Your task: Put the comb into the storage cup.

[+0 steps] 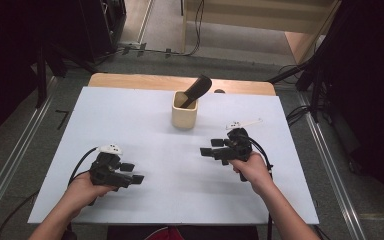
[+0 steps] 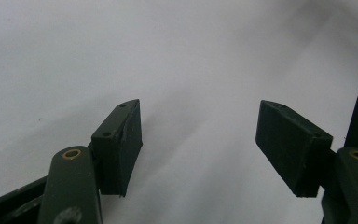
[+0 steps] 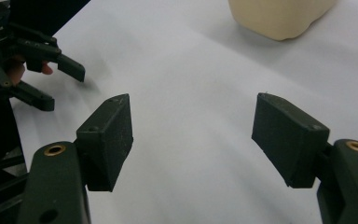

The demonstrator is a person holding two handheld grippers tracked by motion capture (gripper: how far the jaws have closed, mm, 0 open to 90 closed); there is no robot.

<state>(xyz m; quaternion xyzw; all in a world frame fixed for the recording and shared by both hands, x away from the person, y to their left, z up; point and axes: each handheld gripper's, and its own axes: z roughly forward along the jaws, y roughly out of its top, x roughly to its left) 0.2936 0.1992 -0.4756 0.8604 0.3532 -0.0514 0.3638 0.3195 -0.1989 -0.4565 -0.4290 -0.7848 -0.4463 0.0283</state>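
both sets of fingers gape wide with nothing between them, left gripper and right gripper low over the white desk. ahead of them stands a cream cup holding a dark tool. the cup looks stiff, smooth, light; pinch its rim.

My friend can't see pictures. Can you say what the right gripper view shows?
The right gripper, open, points across a white table toward the left gripper, also open. A cream cup sits at the top edge.
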